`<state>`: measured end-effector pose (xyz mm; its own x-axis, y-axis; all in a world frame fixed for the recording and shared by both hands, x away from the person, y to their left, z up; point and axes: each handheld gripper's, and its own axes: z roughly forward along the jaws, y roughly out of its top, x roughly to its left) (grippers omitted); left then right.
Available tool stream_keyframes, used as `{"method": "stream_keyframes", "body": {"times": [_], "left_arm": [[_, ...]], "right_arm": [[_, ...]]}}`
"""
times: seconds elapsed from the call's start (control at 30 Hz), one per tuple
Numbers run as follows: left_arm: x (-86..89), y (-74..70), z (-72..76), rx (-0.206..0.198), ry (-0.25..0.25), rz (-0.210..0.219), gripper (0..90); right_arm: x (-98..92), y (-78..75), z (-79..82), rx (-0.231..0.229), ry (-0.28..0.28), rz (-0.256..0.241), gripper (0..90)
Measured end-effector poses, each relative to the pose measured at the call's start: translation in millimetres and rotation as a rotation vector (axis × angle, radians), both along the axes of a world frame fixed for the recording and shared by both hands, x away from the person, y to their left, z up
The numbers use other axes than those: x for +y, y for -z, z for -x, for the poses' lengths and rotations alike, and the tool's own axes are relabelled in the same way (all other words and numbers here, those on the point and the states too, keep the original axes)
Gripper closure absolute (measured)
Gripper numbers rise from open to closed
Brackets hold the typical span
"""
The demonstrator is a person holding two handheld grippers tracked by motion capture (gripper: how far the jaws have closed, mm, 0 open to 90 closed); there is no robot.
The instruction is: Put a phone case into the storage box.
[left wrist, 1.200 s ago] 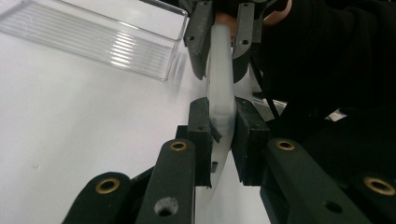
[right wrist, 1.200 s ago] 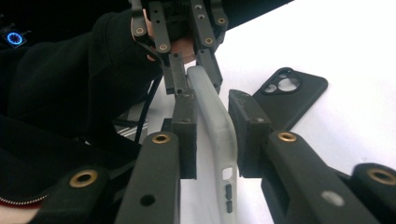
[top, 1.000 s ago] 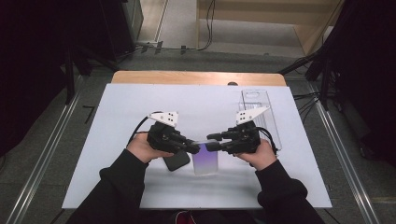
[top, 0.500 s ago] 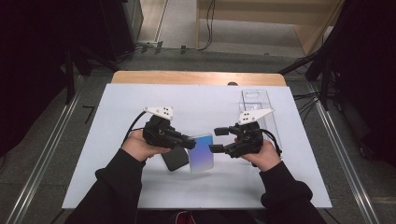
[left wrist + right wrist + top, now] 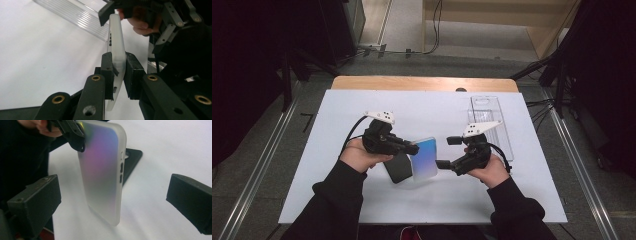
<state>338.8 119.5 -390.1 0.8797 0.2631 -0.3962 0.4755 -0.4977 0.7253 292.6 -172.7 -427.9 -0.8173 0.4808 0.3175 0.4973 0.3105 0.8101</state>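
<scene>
– Two grippers, one phone case (image 5: pixel 424 160) between them, seen from above – why is it lifted off the white table (image 5: pixel 337 115)?
– To clear the dark phone (image 5: pixel 397 170) lying beneath, I'd judge.
– And the left gripper (image 5: pixel 117 68), in its own view?
– Jaws pinching the case's edge, holding it upright.
– The right gripper (image 5: pixel 112 202)?
– Jaws spread wide either side of the case, touching nothing – lined up to take it, probably.

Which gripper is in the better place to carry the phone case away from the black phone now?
Left. The left gripper is shut on the case, which stands tilted above the phone. The right gripper is open, its fingers apart from the case.
</scene>
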Motion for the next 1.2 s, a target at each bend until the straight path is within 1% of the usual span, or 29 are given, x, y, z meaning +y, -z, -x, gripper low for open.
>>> {"method": "stream_keyframes", "body": {"times": [0.03, 0.1, 0.2, 0.3, 0.43, 0.53, 0.63, 0.7, 0.77, 0.87, 0.97, 1.03, 1.1, 1.17, 1.2], "left_arm": [[0.5, -0.4, -0.2, -0.002, -0.012, 0.001, 79.7], [1.5, -1.5, -0.9, 0.002, -0.039, -0.004, 79.6], [2.1, -3.3, -1.0, 0.004, -0.079, -0.007, 79.6], [1.9, -5.1, -0.4, -0.005, -0.108, -0.014, 79.6], [0.9, -7.4, 0.8, -0.020, -0.159, -0.027, 79.6], [0.0, -9.4, 2.4, -0.026, -0.189, -0.031, 79.6], [-1.8, -11.0, 4.2, -0.033, -0.223, -0.035, 79.6], [-2.5, -11.7, 5.3, -0.039, -0.236, -0.032, 79.6], [-2.7, -11.8, 5.5, -0.034, -0.254, -0.028, 79.6], [-4.6, -10.8, 6.4, -0.028, -0.276, -0.038, 79.7], [-6.4, -9.4, 7.1, -0.022, -0.287, -0.043, 79.8], [-7.9, -8.4, 7.4, -0.018, -0.295, -0.042, 79.7], [-9.9, -7.5, 7.7, -0.014, -0.303, -0.055, 79.7], [-11.2, -6.6, 8.0, -0.010, -0.314, -0.059, 79.7], [-11.7, -6.0, 7.9, -0.007, -0.318, -0.058, 79.8]], "right_arm": [[0.6, 0.2, 0.3, 0.009, 0.008, 0.009, 0.0], [2.0, 1.3, 1.0, 0.010, 0.022, 0.023, 0.0], [3.1, 2.0, 1.8, 0.011, 0.053, 0.023, 0.0], [4.8, 1.9, 2.7, 0.013, 0.084, 0.021, 0.0], [7.9, 2.5, 4.6, -0.003, 0.123, 0.034, 0.0], [10.4, 3.9, 5.3, 0.004, 0.143, 0.045, 0.0], [12.3, 5.0, 5.4, 0.010, 0.165, 0.040, 0.0], [13.6, 5.6, 5.7, 0.012, 0.174, 0.034, 0.0], [15.1, 6.0, 6.7, 0.006, 0.186, 0.035, 0.0], [17.3, 7.1, 7.8, -0.003, 0.201, 0.035, 0.0], [19.8, 8.4, 8.9, -0.011, 0.214, 0.042, 0.0], [21.0, 9.7, 8.9, -0.002, 0.217, 0.040, 0.0], [22.0, 11.4, 8.2, 0.019, 0.217, 0.035, 0.0], [22.5, 12.7, 8.3, 0.024, 0.227, 0.029, 0.0], [23.0, 13.3, 8.3, 0.019, 0.232, 0.031, 0.0]]}}
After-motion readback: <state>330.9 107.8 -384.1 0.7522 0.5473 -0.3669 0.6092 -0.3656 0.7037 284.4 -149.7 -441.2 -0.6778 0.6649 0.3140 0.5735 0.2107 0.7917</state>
